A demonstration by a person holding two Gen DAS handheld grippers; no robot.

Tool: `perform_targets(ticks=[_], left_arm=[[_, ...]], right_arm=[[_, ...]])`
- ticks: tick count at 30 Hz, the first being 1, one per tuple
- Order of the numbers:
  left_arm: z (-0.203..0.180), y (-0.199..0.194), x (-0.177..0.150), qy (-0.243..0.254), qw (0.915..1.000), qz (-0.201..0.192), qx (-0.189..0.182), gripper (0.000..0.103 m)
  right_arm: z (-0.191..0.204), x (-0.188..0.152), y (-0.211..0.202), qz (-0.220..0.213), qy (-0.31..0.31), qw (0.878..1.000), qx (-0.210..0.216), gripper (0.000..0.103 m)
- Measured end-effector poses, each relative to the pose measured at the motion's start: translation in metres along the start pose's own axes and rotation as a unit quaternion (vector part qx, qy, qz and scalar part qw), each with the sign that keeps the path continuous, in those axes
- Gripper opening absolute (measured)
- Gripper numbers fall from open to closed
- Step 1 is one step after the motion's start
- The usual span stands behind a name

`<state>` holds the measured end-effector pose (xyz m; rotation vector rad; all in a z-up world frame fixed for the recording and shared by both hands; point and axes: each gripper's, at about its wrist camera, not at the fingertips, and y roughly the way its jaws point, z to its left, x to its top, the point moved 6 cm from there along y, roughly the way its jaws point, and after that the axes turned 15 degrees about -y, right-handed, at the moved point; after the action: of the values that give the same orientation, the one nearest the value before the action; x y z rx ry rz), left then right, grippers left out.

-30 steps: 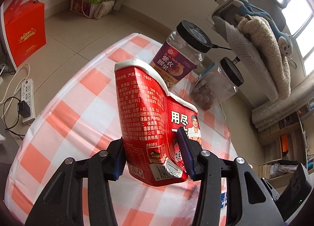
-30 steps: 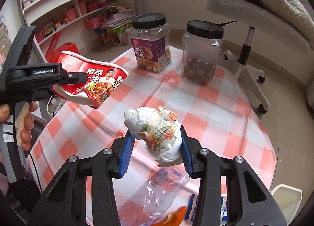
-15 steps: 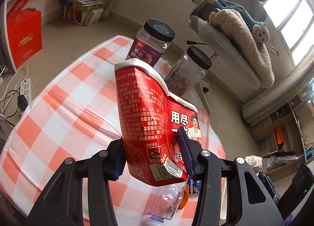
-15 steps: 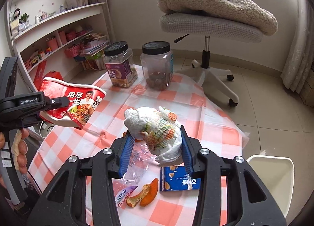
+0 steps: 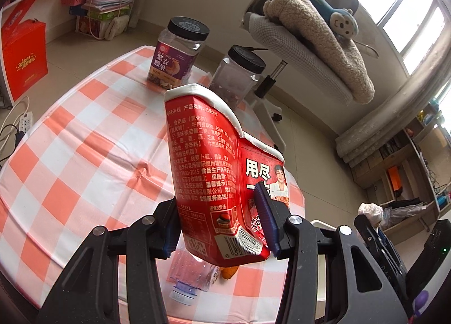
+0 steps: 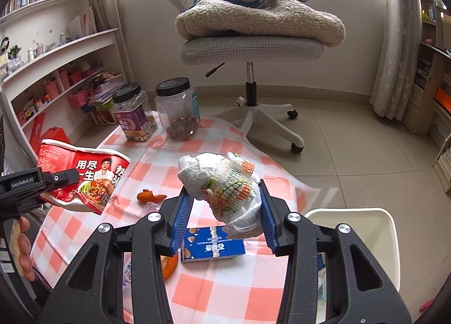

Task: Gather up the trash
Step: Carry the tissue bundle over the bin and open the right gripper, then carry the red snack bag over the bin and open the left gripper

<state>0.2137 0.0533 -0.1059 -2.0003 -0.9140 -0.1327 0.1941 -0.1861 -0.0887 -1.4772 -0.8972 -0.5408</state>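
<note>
My left gripper (image 5: 222, 222) is shut on a crushed red noodle cup (image 5: 214, 172), held above the checked tablecloth (image 5: 84, 138). The right wrist view shows that same cup (image 6: 81, 174) at the left, with the left gripper (image 6: 42, 183) and a hand behind it. My right gripper (image 6: 224, 218) is shut on a crumpled white printed paper wad (image 6: 222, 183), held over the table's near edge. A white bin (image 6: 366, 228) stands on the floor at lower right. On the table lie a blue snack box (image 6: 211, 248), orange peel (image 6: 149, 197) and a clear plastic bottle (image 5: 191, 273).
Two black-lidded jars (image 6: 132, 115) (image 6: 176, 108) stand at the table's far side. An office chair (image 6: 251, 48) with a blanket and a monkey toy is behind them. Shelves (image 6: 56, 70) line the left wall, and a red bag (image 5: 24, 53) sits on the floor.
Both grippers have swung across the table with their loads held fast. The chair, the blue box and the white bin have come into the right wrist view.
</note>
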Motion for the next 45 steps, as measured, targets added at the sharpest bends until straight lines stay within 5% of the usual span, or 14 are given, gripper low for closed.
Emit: perform_targets(ticks=[10,18,22,25,33,45], left_arm=[[-0.046,0.018,-0.035,0.043,0.9986,0.029,-0.014,0.048],[-0.09,0.033,-0.07,0.083,0.9945,0.056,-0.031,0.048],[-0.116,0.041,-0.089,0.107,0.9909,0.07,-0.041,0.048],[-0.138,0.046,-0.105,0.127,0.9873,0.081,-0.049,0.048],[-0.196,0.06,-0.158,0.182,0.9739,0.113,-0.074,0.048],[-0.252,0.077,-0.218,0.231,0.9558,0.159,-0.089,0.049]], right_arm=[[-0.073,-0.029,-0.025,0.008,0.058,0.996,-0.068,0.043],[-0.146,-0.067,-0.043,0.038,0.144,0.982,-0.119,0.043],[-0.173,-0.083,-0.052,0.051,0.181,0.973,-0.136,0.053],[-0.193,-0.094,-0.065,0.05,0.206,0.963,-0.164,0.072],[-0.251,-0.118,-0.107,0.022,0.275,0.929,-0.247,0.092],[-0.29,-0.143,-0.14,-0.011,0.357,0.892,-0.277,0.094]])
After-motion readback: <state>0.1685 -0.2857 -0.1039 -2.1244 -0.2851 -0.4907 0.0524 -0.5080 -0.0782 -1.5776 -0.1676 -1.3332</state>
